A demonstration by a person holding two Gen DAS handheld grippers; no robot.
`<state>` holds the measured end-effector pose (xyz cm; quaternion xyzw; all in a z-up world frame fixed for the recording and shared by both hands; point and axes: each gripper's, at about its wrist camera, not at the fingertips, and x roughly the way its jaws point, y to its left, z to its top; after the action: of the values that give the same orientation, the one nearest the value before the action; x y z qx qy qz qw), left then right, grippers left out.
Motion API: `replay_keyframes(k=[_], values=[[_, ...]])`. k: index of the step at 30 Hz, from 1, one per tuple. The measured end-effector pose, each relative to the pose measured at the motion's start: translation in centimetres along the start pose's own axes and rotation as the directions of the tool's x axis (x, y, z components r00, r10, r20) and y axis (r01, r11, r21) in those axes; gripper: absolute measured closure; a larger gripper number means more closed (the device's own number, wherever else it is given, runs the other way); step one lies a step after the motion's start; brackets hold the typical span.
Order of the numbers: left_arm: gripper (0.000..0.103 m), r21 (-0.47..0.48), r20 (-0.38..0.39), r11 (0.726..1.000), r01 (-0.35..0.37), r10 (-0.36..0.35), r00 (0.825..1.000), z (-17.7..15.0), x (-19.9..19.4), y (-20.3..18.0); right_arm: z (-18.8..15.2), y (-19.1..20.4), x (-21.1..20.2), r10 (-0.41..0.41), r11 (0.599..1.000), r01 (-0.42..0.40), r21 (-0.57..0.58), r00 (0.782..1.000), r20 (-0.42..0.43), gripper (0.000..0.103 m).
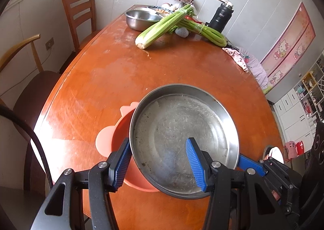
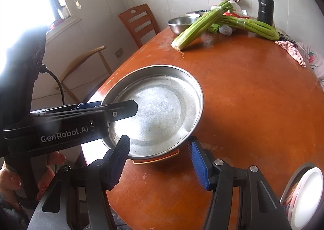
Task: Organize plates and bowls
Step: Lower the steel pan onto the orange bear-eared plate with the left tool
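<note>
A scratched steel plate (image 1: 178,134) (image 2: 160,106) rests tilted on an orange plastic bowl (image 1: 119,132) (image 2: 158,160) near the front of the round wooden table (image 1: 101,80). My left gripper (image 1: 158,142) stands astride the plate's left rim, one blue pad outside the rim and the other over the plate's floor. A wide gap is between the jaws. My right gripper (image 2: 158,138) straddles the near right rim the same way, open. In the right wrist view one of the left gripper's fingers (image 2: 125,109) reaches over the plate. The left wrist view shows a blue pad (image 1: 251,165) of the right gripper beside the plate.
Two celery bunches (image 1: 162,27), a deep steel bowl (image 1: 139,20), a black flask (image 1: 220,17) and a pink cloth (image 1: 237,57) lie at the table's far side. Chairs (image 1: 81,15) stand on the left. A white-lidded tub (image 2: 305,195) sits near right. A hand (image 2: 12,183) holds the left gripper.
</note>
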<state>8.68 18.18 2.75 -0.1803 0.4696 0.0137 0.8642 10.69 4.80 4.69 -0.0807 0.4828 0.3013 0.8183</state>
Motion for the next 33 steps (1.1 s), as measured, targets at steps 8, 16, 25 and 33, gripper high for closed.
replay_keyframes(k=[8,16,25,33], values=[[0.049,-0.028,-0.031,1.0,-0.013,0.012,0.999,-1.0,1.1,1.2,-0.5,0.3,1.4,0.019,1.0,-0.019,-0.008,0.999,-0.034,0.041],[0.049,-0.045,-0.066,0.999,-0.025,0.022,0.998,-1.8,2.3,1.9,-0.7,0.3,2.7,0.029,0.999,-0.03,-0.013,0.998,-0.058,0.041],[0.049,-0.049,-0.071,0.998,-0.032,0.028,0.997,-2.0,2.8,2.2,-0.6,0.0,3.7,0.038,0.999,-0.039,-0.009,0.996,-0.08,0.041],[0.049,-0.049,-0.087,0.999,-0.018,0.014,0.996,-1.7,3.5,2.2,-0.5,-0.3,4.3,0.053,0.999,-0.053,-0.006,0.995,-0.086,0.041]])
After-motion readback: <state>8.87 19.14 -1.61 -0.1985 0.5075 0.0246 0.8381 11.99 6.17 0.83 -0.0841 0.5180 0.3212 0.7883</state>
